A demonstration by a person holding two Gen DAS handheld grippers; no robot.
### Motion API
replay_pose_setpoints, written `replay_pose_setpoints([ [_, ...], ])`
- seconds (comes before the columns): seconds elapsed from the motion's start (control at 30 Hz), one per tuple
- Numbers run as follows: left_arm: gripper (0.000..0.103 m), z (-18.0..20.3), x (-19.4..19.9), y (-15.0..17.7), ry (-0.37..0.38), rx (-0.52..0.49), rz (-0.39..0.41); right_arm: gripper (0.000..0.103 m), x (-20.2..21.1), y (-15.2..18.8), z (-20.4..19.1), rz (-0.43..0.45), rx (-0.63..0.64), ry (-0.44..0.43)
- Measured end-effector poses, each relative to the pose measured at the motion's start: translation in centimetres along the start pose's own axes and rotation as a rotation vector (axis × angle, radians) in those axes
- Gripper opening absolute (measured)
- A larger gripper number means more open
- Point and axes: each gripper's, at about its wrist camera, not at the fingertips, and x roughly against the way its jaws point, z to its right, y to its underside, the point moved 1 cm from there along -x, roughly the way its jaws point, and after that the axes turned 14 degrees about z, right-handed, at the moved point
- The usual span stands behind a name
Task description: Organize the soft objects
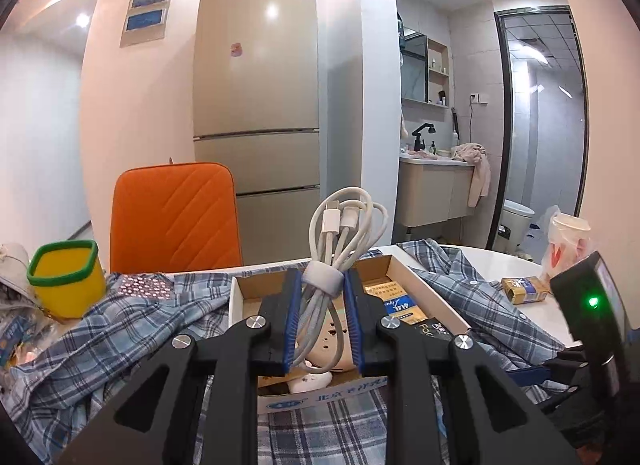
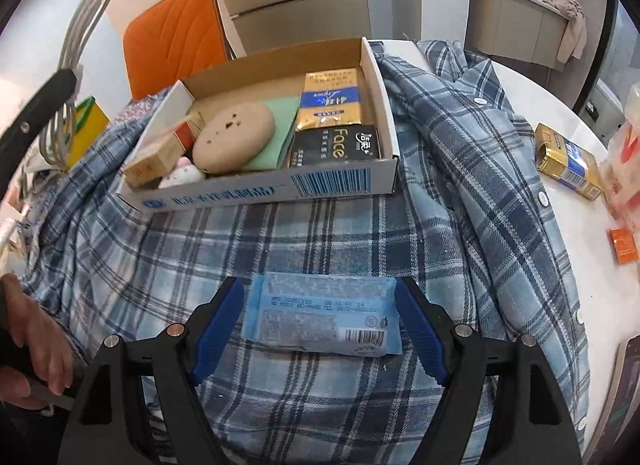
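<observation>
Left gripper (image 1: 322, 305) is clamped tight on the bundled white cable (image 1: 340, 249), its blue pads squeezing the loops at the grey strap, plugs and loops sticking up above the jaws. Just beyond and below those jaws sits the cardboard box (image 2: 280, 189), resting on the blue plaid shirt (image 2: 460, 169).

Over on the right, the right gripper (image 2: 320, 325) points down at the shirt with its jaws spread wide, and lying between them is a pale blue wipes packet (image 2: 320, 315), flat on the plaid. The right finger's tip looks to be at the packet's end, the left finger stands just off it; no squeeze visible.

Ahead of the right jaws, the box holds a tan oval pouch (image 2: 236, 135), a green cloth (image 2: 276, 133), a gold tissue pack (image 2: 330, 99) and a black tissue pack (image 2: 334, 147). Off to the right of the jaws, another gold pack (image 2: 568, 161) lies on the white table (image 2: 560, 205)
</observation>
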Motion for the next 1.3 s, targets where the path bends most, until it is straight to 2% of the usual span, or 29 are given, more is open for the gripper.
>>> replay_pose_setpoints([
  [0.13, 0.020, 0.1, 0.1, 0.0, -0.001, -0.004, 0.005, 0.079, -0.4, 0.2, 0.1, -0.017, -0.003, 0.007],
  [0.33, 0.020, 0.1, 0.2, -0.1, -0.001, -0.008, 0.006, 0.063, -0.3, 0.3, -0.2, -0.018, 0.021, -0.001],
  [0.53, 0.020, 0.1, 0.2, -0.1, -0.003, -0.009, 0.006, 0.061, 0.4, -0.2, -0.4, -0.012, 0.061, 0.006],
  [0.57, 0.020, 0.1, 0.2, -0.2, -0.003, -0.009, 0.007, 0.061, 0.4, -0.1, -0.4, -0.011, 0.066, 0.008],
  [0.6, 0.020, 0.1, 0.2, -0.2, -0.002, -0.010, 0.008, 0.065, 0.5, -0.1, -0.4, -0.005, 0.067, 0.010],
  [0.63, 0.020, 0.1, 0.2, -0.1, -0.001, -0.010, 0.008, 0.075, 0.4, 0.0, -0.4, -0.003, 0.072, 0.018],
  [0.7, 0.020, 0.1, 0.2, -0.1, -0.002, -0.010, 0.008, 0.081, 0.3, 0.1, -0.4, 0.000, 0.083, 0.019],
  [0.87, 0.020, 0.1, 0.2, -0.1, -0.001, -0.010, 0.008, 0.081, -0.2, 0.5, -0.2, -0.025, 0.033, -0.030],
  [1.03, 0.020, 0.1, 0.2, -0.1, 0.003, -0.008, 0.007, 0.081, -0.3, 0.6, -1.2, -0.023, 0.093, -0.024],
  [1.2, 0.020, 0.1, 0.2, 0.0, 0.004, -0.009, 0.007, 0.082, -0.6, 0.7, -1.4, -0.034, 0.094, -0.019],
  [1.3, 0.020, 0.1, 0.2, 0.0, 0.007, -0.008, 0.007, 0.085, -0.8, 0.8, -1.7, -0.042, 0.115, -0.012],
])
